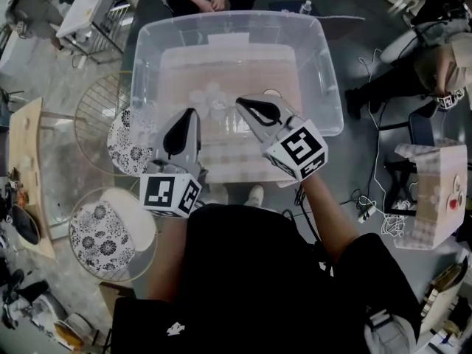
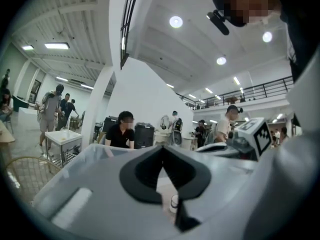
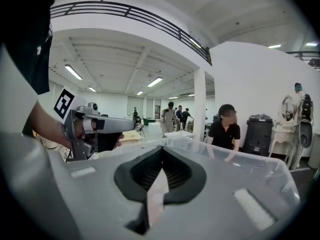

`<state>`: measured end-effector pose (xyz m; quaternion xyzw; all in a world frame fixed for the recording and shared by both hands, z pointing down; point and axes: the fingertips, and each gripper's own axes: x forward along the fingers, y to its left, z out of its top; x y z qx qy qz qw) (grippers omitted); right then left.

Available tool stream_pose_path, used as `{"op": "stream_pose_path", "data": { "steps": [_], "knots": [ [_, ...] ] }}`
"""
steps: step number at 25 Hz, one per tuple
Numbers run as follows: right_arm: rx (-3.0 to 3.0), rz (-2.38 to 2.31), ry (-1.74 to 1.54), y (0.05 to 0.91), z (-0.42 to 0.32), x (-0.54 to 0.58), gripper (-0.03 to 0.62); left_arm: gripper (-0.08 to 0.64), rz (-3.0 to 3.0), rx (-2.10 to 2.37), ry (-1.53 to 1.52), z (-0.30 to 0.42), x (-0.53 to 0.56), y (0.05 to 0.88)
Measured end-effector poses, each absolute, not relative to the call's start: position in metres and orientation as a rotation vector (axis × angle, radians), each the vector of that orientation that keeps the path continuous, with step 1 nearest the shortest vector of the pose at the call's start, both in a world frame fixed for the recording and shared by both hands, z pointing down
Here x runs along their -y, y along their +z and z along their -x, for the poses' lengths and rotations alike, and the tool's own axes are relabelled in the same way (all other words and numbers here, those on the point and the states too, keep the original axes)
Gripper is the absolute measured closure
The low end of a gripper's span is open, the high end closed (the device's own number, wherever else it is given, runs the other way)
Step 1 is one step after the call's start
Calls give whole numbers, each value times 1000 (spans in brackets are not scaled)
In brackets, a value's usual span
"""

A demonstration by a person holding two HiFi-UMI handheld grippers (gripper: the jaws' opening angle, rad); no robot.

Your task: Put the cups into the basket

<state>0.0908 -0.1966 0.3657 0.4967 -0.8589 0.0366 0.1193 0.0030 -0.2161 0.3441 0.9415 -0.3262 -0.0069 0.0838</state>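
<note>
Several clear cups [image 1: 212, 99] stood close together near the middle of the basket [image 1: 324, 72], a large clear tub. No cup was visible outside it, so this part looked done, but I could not tell whether more cups were left somewhere. The right gripper [image 1: 243, 105] was closed tip to tip and I saw no cup in it. The left gripper [image 1: 190, 118] was closed as well, with nothing visibly held. Both hung over the near wall, close to each other. The tub covered almost the whole bench [image 1: 228, 161]. Wire stands [image 1: 92, 124] crowded the left of the frame, while the inside of the tub was mostly open.
</note>
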Motion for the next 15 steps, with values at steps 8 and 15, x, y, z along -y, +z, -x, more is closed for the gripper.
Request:
{"op": "stream_pose_path", "data": {
  "steps": [8, 15],
  "knots": [
    [2530, -1563, 26, 351, -103, 153, 591, 554, -2837, 980, 2, -11, 180, 342],
    [2567, -1589, 26, 350, -105, 124, 591, 554, -2857, 999, 20, -17, 150, 344]
  ]
}}
